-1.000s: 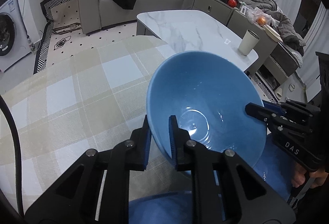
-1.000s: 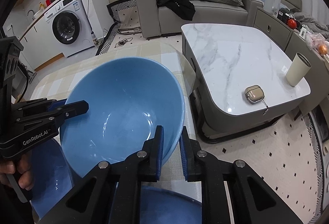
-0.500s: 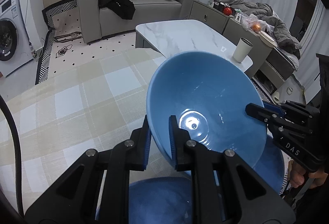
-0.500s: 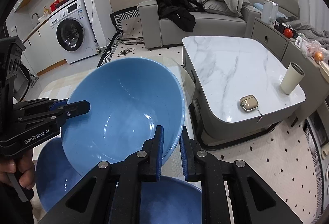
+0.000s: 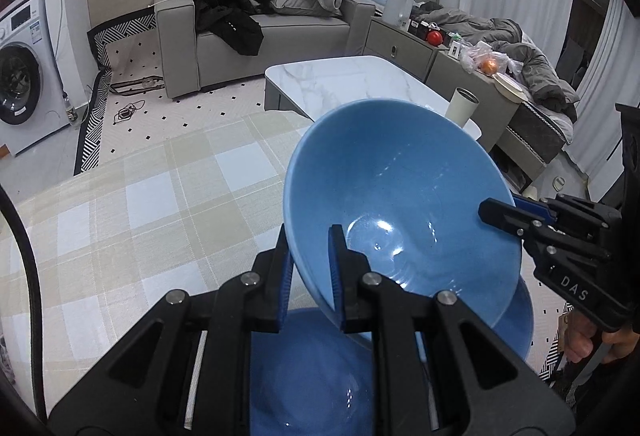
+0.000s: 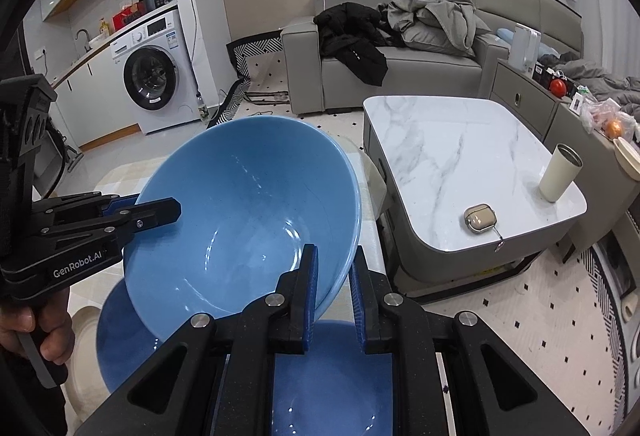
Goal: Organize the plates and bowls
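Blue bowl [image 5: 400,196] hangs tilted above the checked counter [image 5: 140,220], mouth facing us; our left gripper [image 5: 308,260] and right gripper [image 6: 334,276] each pinch opposite rims. Two more blue bowls [image 6: 332,376] sit beneath.

A lived-in home, open-plan: a grey fabric sofa [image 6: 400,72] heaped with dark and grey clothes [image 6: 434,18], a white marble-topped coffee table [image 6: 460,156], and a white front-loading washing machine [image 6: 154,76] beside what looks like a kitchen counter with a tap [image 6: 82,36].
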Available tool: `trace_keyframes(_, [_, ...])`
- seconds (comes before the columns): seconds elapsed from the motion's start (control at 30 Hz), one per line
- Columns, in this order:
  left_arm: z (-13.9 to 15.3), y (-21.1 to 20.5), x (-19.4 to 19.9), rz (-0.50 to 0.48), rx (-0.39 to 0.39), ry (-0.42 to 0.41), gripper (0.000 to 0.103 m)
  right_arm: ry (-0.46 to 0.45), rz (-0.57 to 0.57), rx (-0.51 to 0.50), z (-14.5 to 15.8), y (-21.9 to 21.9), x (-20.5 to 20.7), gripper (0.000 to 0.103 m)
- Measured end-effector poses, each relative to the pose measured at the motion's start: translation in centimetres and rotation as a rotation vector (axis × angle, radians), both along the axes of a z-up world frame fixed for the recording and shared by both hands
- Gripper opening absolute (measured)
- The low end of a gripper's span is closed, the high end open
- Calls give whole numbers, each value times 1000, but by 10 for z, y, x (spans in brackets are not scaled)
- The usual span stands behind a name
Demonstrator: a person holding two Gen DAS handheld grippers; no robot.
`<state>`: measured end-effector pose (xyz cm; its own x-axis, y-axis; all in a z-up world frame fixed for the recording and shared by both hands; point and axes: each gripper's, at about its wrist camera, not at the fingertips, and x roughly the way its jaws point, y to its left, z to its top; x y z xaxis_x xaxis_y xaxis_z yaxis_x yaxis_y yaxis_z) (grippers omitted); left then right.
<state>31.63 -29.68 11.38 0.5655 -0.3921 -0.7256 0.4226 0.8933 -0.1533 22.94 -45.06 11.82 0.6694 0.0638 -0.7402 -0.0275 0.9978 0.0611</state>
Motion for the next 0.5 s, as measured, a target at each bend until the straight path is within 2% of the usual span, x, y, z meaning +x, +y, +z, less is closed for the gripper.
trace_keyframes(0.5, [21, 43, -61, 28, -26, -28, 13, -47, 52, 1, 19, 33, -37, 16])
